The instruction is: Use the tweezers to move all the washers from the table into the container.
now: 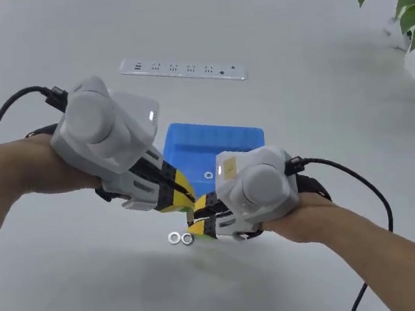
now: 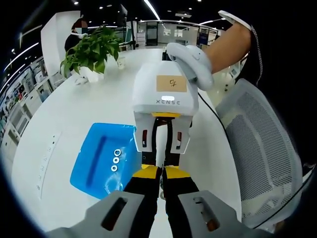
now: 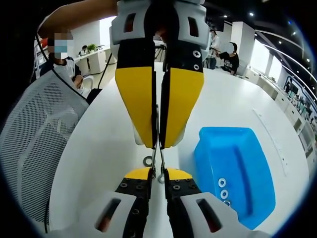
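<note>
1. L hand [image 1: 45,166] and R hand [image 1: 304,216] each grip a tool from opposite sides, just on the person's side of the blue container [image 1: 242,139]. The forearms come in low over the table [image 1: 317,80].
2. Left gripper [image 1: 186,197] slants down toward the container's near edge. Right gripper [image 1: 201,226] faces it nose to nose, jaws nearly meeting.
3. Left gripper jaws are pressed together on the tweezers [image 3: 158,148], w/ the thin metal legs pinched between the yellow pads.
4. Right gripper [image 3: 158,174] jaws sit close on either side of the tweezers' far end. Can't tell if they press on it.
5. Tweezers' long axis runs straight from one gripper to the other, roughly along the container's near side. They also show as a pale sliver in the left gripper view [image 2: 159,157].
6. Three washers in the container [image 2: 115,160] lie in a row on its floor.
7. Two washers on the table [image 1: 180,238] lie side by side, just off the container's near-left corner, below the jaws.
8. Hidden: most of the tweezers behind the pads, so which end is the tip isn't clear. The container's near edge is covered by the grippers in the head view.
</note>
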A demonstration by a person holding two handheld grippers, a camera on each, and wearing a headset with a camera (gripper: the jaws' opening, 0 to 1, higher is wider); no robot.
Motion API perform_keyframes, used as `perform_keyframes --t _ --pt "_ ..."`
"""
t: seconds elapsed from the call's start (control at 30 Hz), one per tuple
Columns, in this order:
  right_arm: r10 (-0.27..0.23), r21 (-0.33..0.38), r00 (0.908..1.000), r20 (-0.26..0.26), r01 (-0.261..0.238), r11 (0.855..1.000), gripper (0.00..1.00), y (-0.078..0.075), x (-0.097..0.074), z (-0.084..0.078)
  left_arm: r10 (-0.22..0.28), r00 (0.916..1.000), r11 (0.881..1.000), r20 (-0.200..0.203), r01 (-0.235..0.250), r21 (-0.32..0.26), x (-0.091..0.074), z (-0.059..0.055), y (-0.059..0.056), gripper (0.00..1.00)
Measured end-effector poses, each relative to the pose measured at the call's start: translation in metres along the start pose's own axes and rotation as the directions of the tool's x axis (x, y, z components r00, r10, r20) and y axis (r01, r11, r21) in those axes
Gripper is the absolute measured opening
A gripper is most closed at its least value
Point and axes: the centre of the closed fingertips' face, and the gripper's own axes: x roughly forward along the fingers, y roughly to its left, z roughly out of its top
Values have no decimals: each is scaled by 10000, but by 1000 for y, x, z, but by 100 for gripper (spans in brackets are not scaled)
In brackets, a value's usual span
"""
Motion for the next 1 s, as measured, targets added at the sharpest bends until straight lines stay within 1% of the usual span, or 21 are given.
perform_keyframes --t 0.37,0.5,1.0 --pt "-73 31 10000 7 73 10000 12 -2 -3 -2 40 10000 10000 58 -40 23 2 3 2 6" --pt "-33 37 10000 -53 33 10000 12 -1 -2 -4 8 10000 10000 -19 -8 12 4 1 2 6" --pt "-22 118 10000 -81 23 9999 10 -1 -1 -5 106 9998 9999 143 -105 -61 5 3 4 5"
